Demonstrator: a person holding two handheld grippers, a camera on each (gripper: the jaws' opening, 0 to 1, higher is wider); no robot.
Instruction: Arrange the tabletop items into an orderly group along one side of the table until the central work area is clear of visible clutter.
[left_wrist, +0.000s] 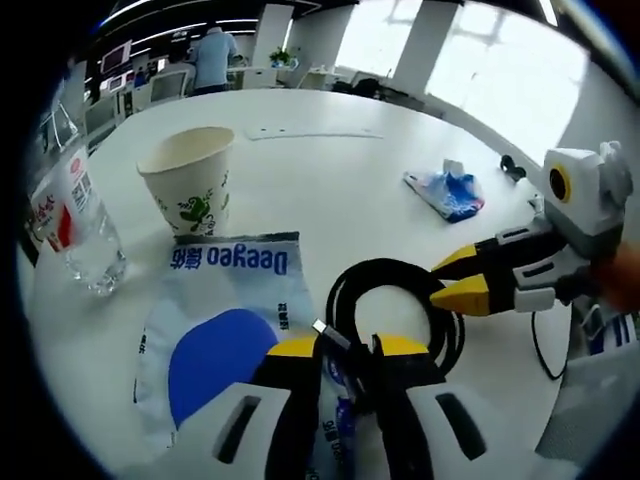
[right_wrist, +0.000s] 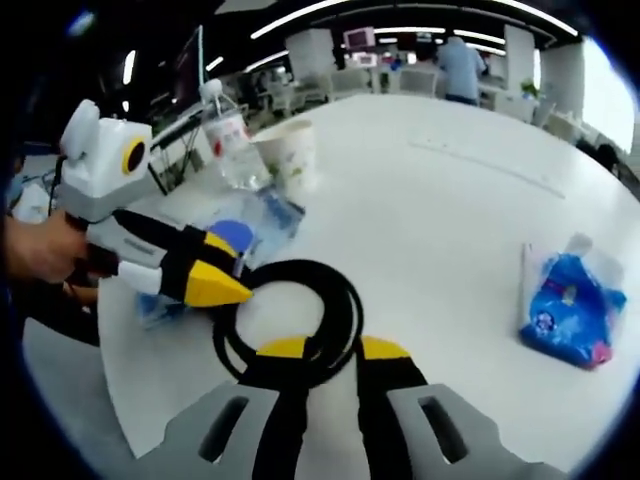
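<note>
Black coiled cable (left_wrist: 395, 300): light, floppy; left gripper (left_wrist: 345, 350) pinches its plug end, right gripper (right_wrist: 322, 350) straddles the loop, unclenched.

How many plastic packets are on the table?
2: a white packet with a blue oval beside the paper cup, and a blue packet lying apart. Others may be hidden.

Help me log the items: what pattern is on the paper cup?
The paper cup is off-white with a green printed design, best seen in the left gripper view.
</note>
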